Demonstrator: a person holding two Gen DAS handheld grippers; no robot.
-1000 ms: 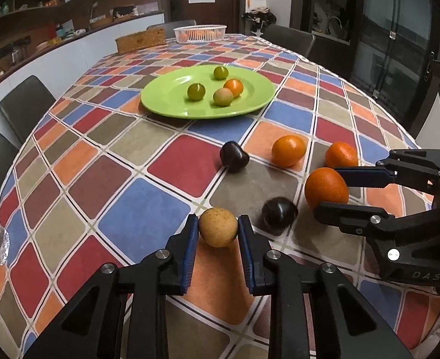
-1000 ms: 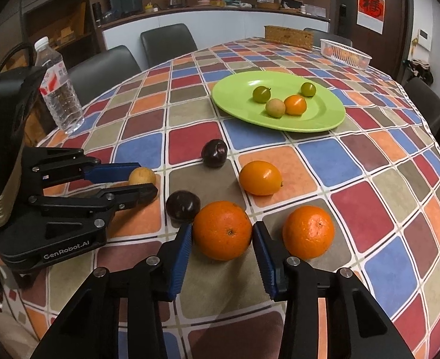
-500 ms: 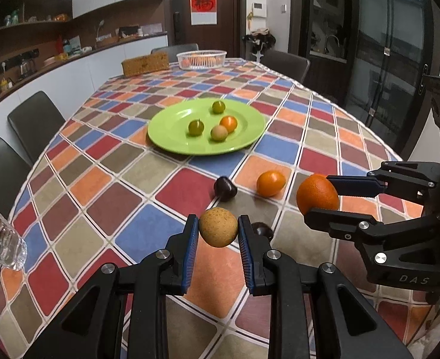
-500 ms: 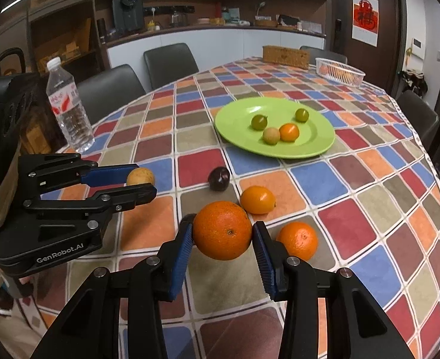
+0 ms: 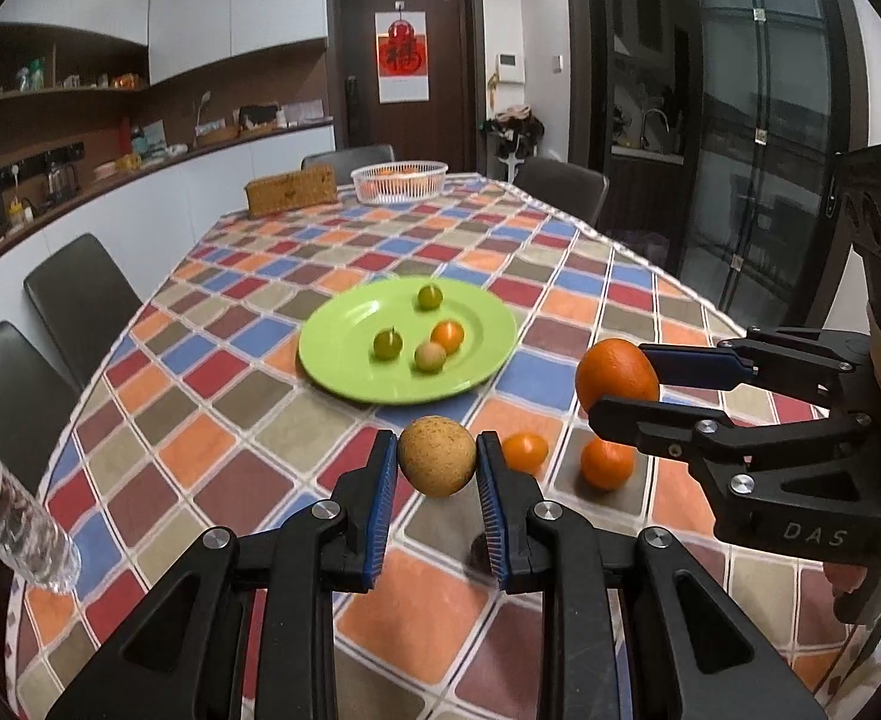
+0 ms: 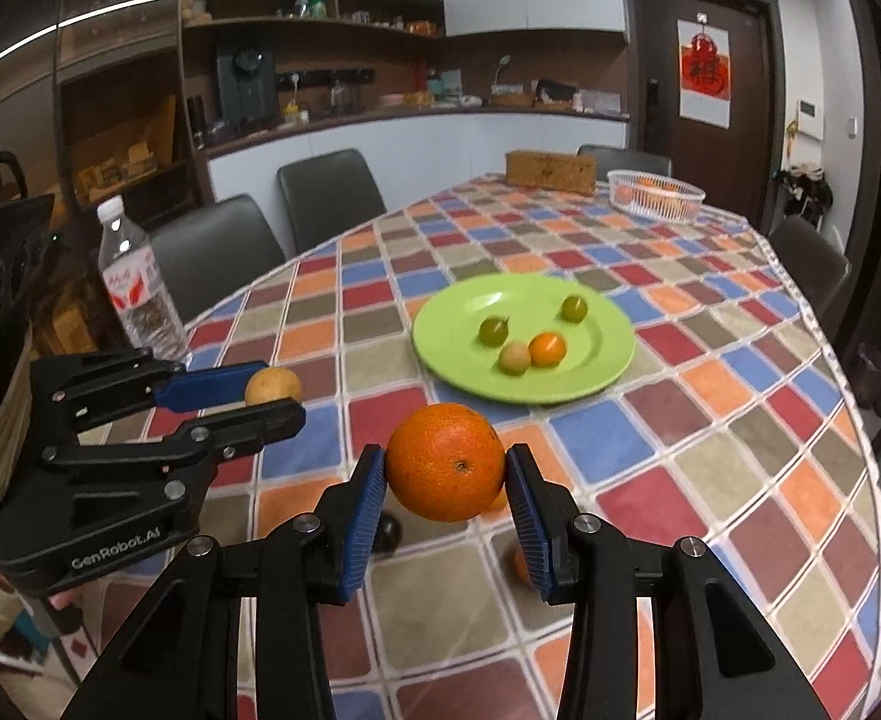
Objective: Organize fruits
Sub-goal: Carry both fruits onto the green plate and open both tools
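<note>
You now have both fruits lifted clear of the counter (image 5: 212, 468): left hand-held gripper (image 5: 437, 465) clamped on the brown fruit (image 5: 437, 455), right hand-held gripper (image 6: 446, 474) clamped on the orange (image 6: 445, 461), both short of the green plate (image 6: 608, 372), so placing comes next.

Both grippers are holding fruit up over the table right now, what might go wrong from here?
1. The big orange is pinched only at its sides by the right gripper; it might slip and drop.
2. The green plate already holds four small fruits clustered centrally; a set-down may knock them rolling.
3. The left gripper carrying the tan fruit sits close alongside; converging on the plate risks collision.
</note>
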